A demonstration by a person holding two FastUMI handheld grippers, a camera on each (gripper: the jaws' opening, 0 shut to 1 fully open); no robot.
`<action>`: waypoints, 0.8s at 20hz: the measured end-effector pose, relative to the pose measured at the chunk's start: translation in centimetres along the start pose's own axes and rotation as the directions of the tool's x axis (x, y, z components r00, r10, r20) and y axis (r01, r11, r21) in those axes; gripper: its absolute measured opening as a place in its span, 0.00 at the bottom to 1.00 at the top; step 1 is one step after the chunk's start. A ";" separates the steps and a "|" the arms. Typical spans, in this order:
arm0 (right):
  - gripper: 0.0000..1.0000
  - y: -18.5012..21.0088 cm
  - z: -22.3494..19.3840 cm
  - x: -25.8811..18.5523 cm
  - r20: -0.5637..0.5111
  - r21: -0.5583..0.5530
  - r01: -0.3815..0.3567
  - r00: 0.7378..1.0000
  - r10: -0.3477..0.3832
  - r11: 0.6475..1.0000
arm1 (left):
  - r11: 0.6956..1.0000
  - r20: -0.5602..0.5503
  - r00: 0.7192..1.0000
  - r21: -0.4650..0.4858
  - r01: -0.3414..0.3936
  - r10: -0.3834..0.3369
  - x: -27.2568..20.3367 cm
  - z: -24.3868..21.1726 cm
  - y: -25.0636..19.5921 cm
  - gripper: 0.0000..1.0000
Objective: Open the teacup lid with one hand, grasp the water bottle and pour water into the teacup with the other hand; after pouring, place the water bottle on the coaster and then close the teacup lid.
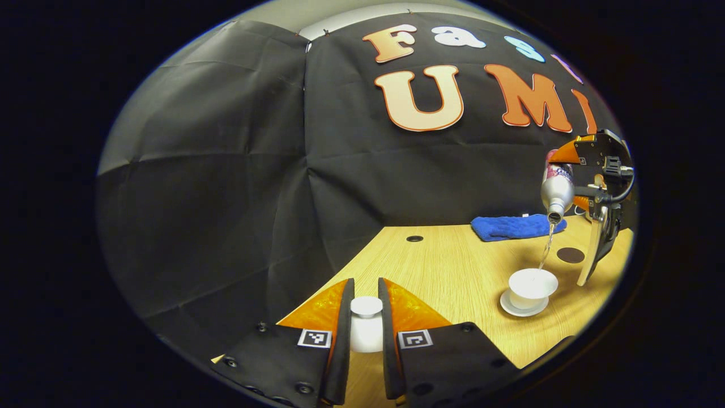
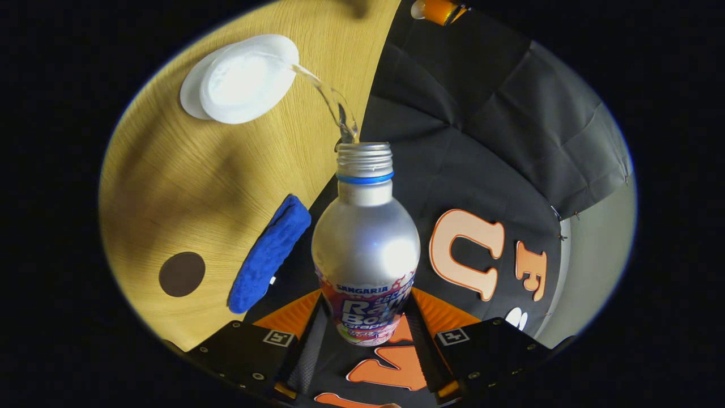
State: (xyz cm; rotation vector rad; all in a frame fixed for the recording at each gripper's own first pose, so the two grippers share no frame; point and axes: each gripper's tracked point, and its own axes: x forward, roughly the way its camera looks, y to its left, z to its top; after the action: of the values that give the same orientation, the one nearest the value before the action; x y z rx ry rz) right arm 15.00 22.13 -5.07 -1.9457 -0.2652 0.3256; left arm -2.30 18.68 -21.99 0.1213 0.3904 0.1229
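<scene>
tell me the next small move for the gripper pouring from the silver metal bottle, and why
Probably tip the silver metal bottle back upright to stop the flow. The right gripper holds it tilted, and a stream of water is running into the open white teacup, whose white lid is held by the left gripper. The round brown coaster beside the cup waits for the bottle.

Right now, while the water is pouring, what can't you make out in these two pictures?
- Water level in the teacup: right gripper view shows only a white glare inside; in the left gripper view the rim hides it.
- How much is left in the water bottle: its metal wall is opaque.
- Lower part of the lid: the left gripper fingers cover its sides.
</scene>
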 end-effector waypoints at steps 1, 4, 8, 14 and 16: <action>0.76 -0.2 0.1 0.0 0.004 -0.014 0.008 1.000 -0.008 1.000 | 1.000 0.002 1.000 -0.003 -0.001 0.001 0.0 0.0 0.0 0.29; 0.76 -0.6 0.3 0.2 0.011 -0.039 0.028 1.000 -0.028 0.999 | 1.000 -0.001 1.000 -0.004 0.000 0.000 0.0 -0.1 0.0 0.29; 0.76 -1.2 1.1 0.5 0.027 -0.079 0.056 0.998 -0.054 0.995 | 1.000 -0.003 1.000 -0.007 0.001 -0.001 0.0 -0.1 0.0 0.29; 0.76 0.4 2.6 0.5 0.053 -0.111 0.039 0.998 -0.033 0.993 | 1.000 -0.011 1.000 -0.014 -0.002 0.002 -0.1 -0.3 0.0 0.29; 0.76 1.0 3.2 0.5 0.057 -0.114 0.041 0.998 -0.034 0.993 | 1.000 -0.013 1.000 -0.016 -0.002 0.002 -0.1 -0.4 0.1 0.29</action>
State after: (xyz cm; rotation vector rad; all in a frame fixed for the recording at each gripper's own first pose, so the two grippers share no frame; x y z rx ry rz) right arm 14.41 24.69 -7.23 -2.0443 -0.3630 0.3461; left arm -2.56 18.78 -22.31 0.1050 0.4018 0.1292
